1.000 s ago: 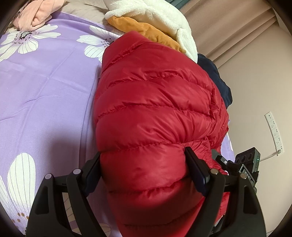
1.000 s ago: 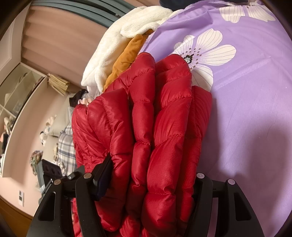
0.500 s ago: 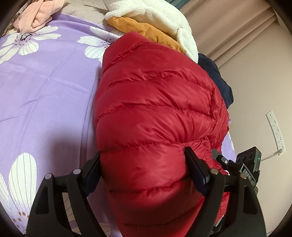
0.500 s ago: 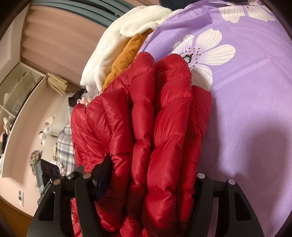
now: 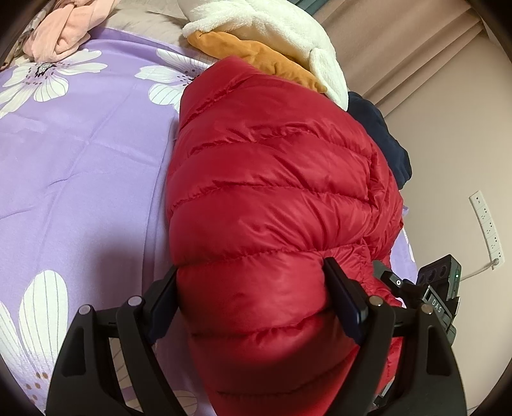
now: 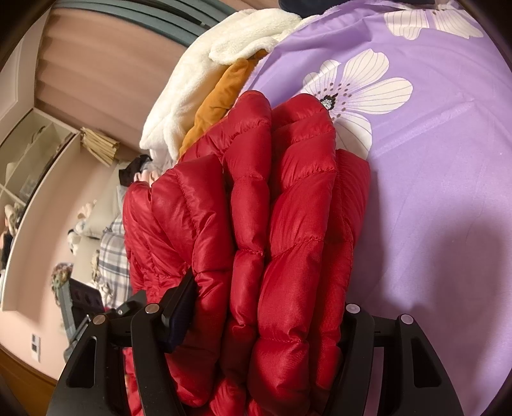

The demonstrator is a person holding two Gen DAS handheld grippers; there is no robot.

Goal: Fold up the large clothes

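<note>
A folded red quilted puffer jacket (image 5: 272,179) lies on a purple flowered bedsheet (image 5: 80,160). My left gripper (image 5: 249,294) has its jaws wide around the jacket's near end, and the fabric bulges between the fingers (image 5: 344,300). In the right wrist view the same jacket (image 6: 256,230) shows its stacked folded layers. My right gripper (image 6: 265,313) clamps those layers from both sides; its right finger is mostly hidden by the fabric. The right gripper (image 5: 435,297) also shows at the right edge of the left wrist view.
A white fleece (image 5: 272,28) and an orange garment (image 5: 256,57) are piled just beyond the jacket, with a navy garment (image 5: 380,137) beside them. A pink cloth (image 5: 60,35) lies at the far left. The bed edge and a wall power strip (image 5: 486,224) are on the right.
</note>
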